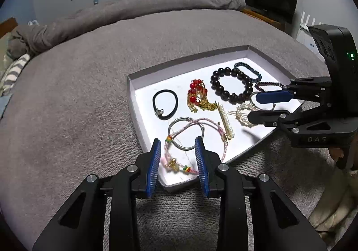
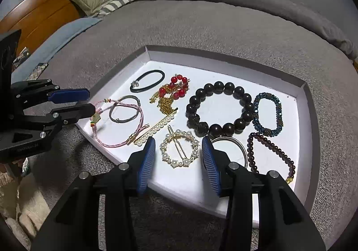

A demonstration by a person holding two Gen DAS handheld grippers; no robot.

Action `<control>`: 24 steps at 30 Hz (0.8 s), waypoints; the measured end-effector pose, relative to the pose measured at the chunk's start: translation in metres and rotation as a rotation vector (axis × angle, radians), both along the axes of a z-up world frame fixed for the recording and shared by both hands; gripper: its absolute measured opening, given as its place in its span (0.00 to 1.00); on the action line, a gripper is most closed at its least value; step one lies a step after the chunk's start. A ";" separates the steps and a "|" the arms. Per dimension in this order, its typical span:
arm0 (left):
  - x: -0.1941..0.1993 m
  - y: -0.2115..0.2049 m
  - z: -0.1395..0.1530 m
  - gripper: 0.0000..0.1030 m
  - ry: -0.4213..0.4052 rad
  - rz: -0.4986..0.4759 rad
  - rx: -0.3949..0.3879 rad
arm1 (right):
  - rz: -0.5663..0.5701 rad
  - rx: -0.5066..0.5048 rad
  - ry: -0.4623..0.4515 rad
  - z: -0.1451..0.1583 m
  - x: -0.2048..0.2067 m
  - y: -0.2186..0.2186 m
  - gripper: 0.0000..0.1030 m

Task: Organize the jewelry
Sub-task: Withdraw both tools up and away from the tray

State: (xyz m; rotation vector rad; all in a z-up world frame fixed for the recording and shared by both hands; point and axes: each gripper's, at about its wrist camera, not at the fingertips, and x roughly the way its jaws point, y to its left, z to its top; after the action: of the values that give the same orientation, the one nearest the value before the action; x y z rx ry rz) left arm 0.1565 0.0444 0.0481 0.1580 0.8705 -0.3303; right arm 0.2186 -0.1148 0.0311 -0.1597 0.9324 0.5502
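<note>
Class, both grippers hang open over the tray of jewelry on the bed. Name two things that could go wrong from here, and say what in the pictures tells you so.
1. The pink cord bracelet overlaps the silver bangle; the open left gripper closing there may snag or drag both.
2. The pearl ring clip lies close to the pearl bar clip and another metal ring; the open right gripper might nudge those neighbours.
</note>
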 end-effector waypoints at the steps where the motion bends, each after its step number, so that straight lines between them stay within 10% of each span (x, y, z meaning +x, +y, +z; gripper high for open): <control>1: -0.001 0.001 0.002 0.34 -0.004 0.003 -0.001 | -0.003 0.003 -0.004 0.002 -0.001 -0.002 0.47; 12: -0.037 -0.003 0.031 0.78 -0.093 0.016 0.008 | -0.057 0.057 -0.118 0.033 -0.049 -0.035 0.76; 24: -0.073 -0.021 0.001 0.91 -0.168 0.154 0.043 | -0.207 0.087 -0.108 -0.002 -0.080 -0.068 0.95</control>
State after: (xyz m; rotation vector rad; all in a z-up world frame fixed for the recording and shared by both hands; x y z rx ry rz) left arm 0.0835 0.0232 0.0491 0.1548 0.7191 -0.1523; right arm 0.1389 -0.1827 0.0295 -0.0132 0.8074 0.3860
